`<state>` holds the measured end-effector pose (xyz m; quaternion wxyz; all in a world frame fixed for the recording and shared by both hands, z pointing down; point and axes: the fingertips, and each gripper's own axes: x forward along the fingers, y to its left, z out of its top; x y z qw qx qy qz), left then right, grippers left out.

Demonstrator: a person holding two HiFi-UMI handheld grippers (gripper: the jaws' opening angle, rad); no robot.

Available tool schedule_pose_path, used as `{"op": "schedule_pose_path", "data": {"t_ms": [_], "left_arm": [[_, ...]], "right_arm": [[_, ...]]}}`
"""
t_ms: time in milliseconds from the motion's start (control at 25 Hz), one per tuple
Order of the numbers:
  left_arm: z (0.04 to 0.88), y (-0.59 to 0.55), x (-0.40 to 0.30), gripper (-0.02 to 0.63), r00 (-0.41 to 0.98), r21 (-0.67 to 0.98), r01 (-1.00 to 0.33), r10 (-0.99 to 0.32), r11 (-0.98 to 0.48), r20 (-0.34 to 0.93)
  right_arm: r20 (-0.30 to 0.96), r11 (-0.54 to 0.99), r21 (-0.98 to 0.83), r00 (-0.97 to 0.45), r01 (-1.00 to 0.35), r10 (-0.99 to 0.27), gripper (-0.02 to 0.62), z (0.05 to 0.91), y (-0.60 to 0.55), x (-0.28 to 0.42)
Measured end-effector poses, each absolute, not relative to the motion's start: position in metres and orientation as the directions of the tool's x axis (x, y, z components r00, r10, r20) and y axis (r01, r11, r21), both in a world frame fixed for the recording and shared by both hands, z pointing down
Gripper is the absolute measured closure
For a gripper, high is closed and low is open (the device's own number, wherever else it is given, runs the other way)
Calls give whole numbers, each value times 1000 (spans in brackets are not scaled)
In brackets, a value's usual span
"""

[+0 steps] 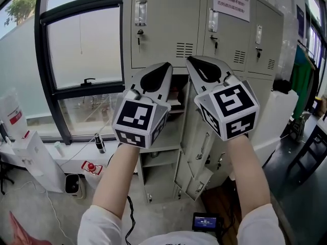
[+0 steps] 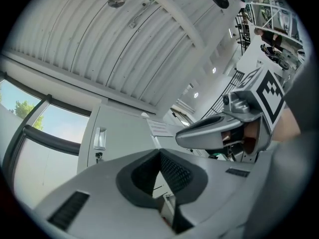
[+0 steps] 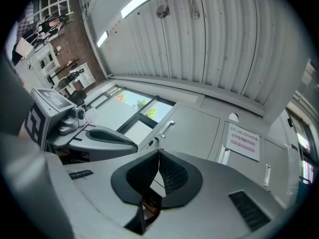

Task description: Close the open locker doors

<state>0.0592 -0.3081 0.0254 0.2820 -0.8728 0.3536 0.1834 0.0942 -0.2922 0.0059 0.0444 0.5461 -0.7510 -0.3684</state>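
Directly in front of a bank of grey lockers [image 1: 163,19], a person is holding up the left gripper [image 1: 162,71] and the right gripper [image 1: 196,68] side by side, both tilting upward. Each pair of jaws is closing tip to tip, and nothing is sitting between them. The open locker doors [image 1: 202,147] are hanging ajar in the lower rows, just below and behind the 2 grippers, beside an exposed compartment [image 1: 161,137] with a shelf.

The closing itself is looking not yet begun. It would likely go best with the jaws kept together as a blunt pusher. That means lowering a gripper to a door's free edge, away from the hinge, and swinging the door until it is lying flush with its neighbours, 1 door at a time.

Grippers and forearms are covering much of the open section, so the number of doors ajar is hard to count, though at least 2 seem to be showing. Something reddish inside the compartment cannot be identified. Both gripper views are looking up at ceiling and closed upper doors, showing none of the open ones
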Motion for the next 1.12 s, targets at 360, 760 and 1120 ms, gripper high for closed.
{"op": "schedule_pose_path", "data": {"t_ms": [360,760,1120], "left_arm": [[42,-300,103,595,727,-352,-671,-488,-652,-483],[54,-299,135,595,756,-341,-632,-459,-695,-466],[71,-304,142,595,768,-314,-615,-460,-724,-445]], "right_arm": [[-322,153,531,-366,-833,-873,560,19,-271,154],[-240,195,490,-346,-850,-907,463,60,-266,200],[-174,291,431,-395,-854,-902,462,98,-263,206]]}}
